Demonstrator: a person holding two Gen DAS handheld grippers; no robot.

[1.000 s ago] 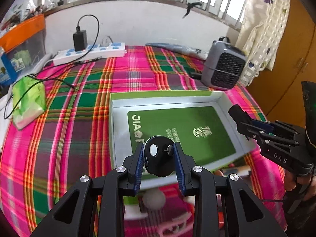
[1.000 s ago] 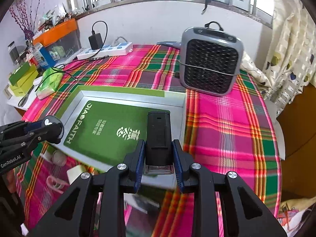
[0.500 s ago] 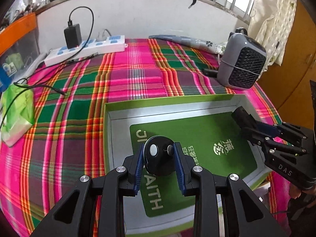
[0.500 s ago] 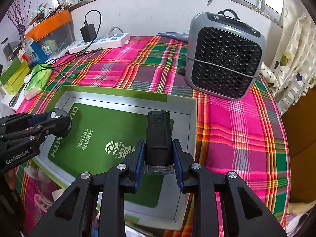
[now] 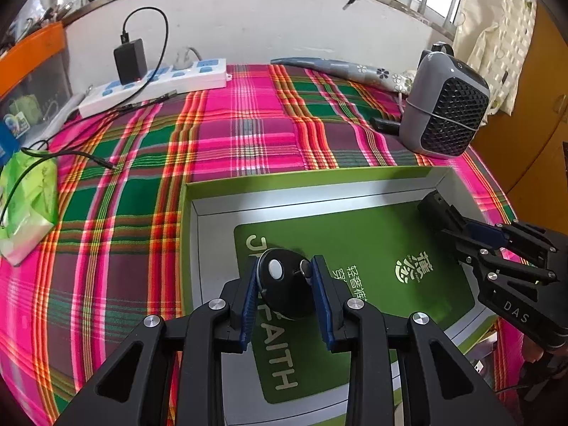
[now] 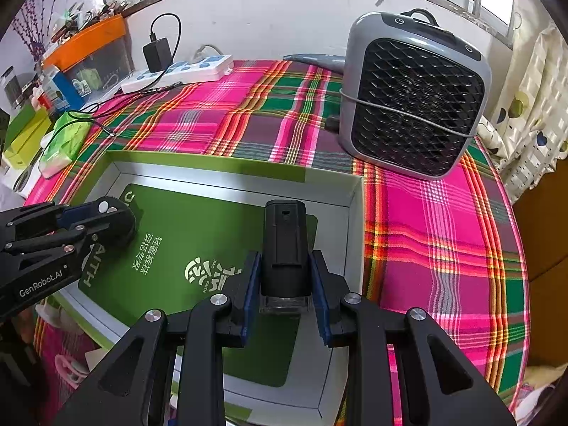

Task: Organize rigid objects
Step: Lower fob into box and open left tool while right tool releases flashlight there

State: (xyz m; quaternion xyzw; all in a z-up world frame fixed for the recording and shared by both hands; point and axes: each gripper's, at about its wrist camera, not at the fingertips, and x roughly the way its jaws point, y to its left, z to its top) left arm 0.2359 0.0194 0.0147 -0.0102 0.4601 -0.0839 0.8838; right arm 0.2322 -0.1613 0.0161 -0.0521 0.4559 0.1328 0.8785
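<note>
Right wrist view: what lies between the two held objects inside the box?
Only the green printed card on the box floor lies between the round black disc and the black rectangular block.

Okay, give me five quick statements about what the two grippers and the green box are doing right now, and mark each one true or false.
1. The left gripper grips a round black object. True.
2. The right gripper is empty. False: it is shut on a black rectangular device.
3. Both held items are over the open green box. True.
4. The grey fan sits inside the box. False: it stands on the plaid cloth beyond it.
5. The power strip has a black adapter plugged in. True.
</note>
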